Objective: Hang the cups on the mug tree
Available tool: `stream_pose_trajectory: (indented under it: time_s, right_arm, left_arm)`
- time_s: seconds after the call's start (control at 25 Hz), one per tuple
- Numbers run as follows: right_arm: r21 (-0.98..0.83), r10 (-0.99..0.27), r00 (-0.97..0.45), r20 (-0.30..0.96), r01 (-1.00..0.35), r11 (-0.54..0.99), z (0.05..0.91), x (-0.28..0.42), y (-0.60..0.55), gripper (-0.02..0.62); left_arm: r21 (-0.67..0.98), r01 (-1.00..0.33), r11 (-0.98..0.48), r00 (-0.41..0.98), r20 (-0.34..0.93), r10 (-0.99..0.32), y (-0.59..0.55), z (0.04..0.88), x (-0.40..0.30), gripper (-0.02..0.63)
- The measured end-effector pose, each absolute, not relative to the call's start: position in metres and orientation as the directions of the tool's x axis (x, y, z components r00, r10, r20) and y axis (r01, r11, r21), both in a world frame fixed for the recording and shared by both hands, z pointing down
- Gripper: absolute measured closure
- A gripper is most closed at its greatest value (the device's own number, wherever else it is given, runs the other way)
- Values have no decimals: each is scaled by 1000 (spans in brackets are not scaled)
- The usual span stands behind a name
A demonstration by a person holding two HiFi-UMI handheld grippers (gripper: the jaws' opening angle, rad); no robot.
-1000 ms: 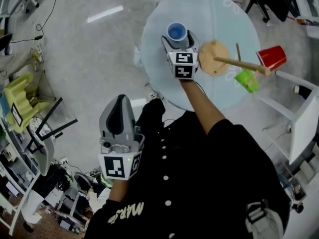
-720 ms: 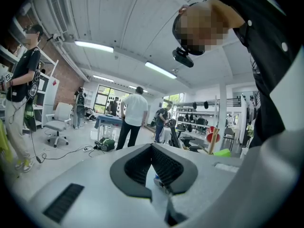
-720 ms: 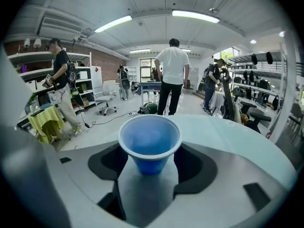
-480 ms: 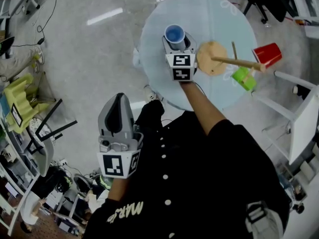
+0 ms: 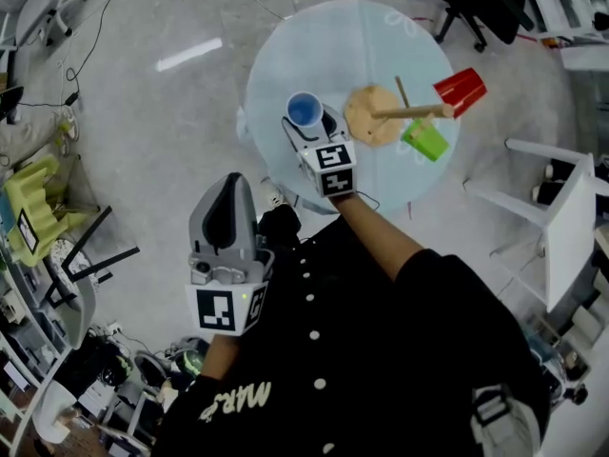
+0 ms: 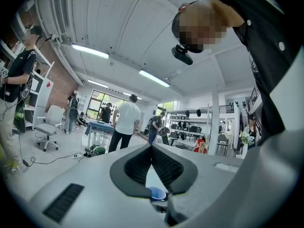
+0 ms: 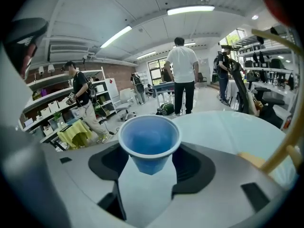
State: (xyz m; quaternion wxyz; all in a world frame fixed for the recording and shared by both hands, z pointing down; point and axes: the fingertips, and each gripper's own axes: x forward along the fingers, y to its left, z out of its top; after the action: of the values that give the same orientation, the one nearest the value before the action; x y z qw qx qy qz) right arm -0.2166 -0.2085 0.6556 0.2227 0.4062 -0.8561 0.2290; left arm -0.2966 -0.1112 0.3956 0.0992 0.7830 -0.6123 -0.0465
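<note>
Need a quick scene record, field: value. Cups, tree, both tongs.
table: round pale-blue glass table
tree: wooden mug tree, standing on the table
hung: red plastic cup, green plastic cup
right tongs: jaws just closed on blue plastic cup, gripping it
left tongs: shut, empty, off the table
left to hang: blue cup

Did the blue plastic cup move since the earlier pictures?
Yes. In the head view the blue plastic cup has come toward the person: earlier it showed beyond the round wooden base, now beside it.
</note>
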Motion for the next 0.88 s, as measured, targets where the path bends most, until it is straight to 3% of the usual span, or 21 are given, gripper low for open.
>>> stream_pose_trajectory:
  time_s: [0.2, 0.4, 0.64, 0.88]
  right_arm:
    - [-331, -559, -647, 519, -755, 566, 637, -202, -180, 305]
    - [-560, -484, -760, 434, -648, 516, 624, -186, -155, 306]
    - [-768, -466, -813, 349, -533, 355, 619, -161, -142, 310]
    - [-865, -521, -795, 310, -463, 193, 620, -114, -146, 310]
  left_arm:
    - [208, -943, -260, 271, 27, -962, -109, 377, -271, 607]
    - [203, -936, -287, 294, 4, -956, -113, 361, -240, 607]
    - [197, -925, -325, 329, -14, -944, -119, 350, -211, 607]
    - [189, -915, -356, 359, -21, -933, -119, 345, -173, 607]
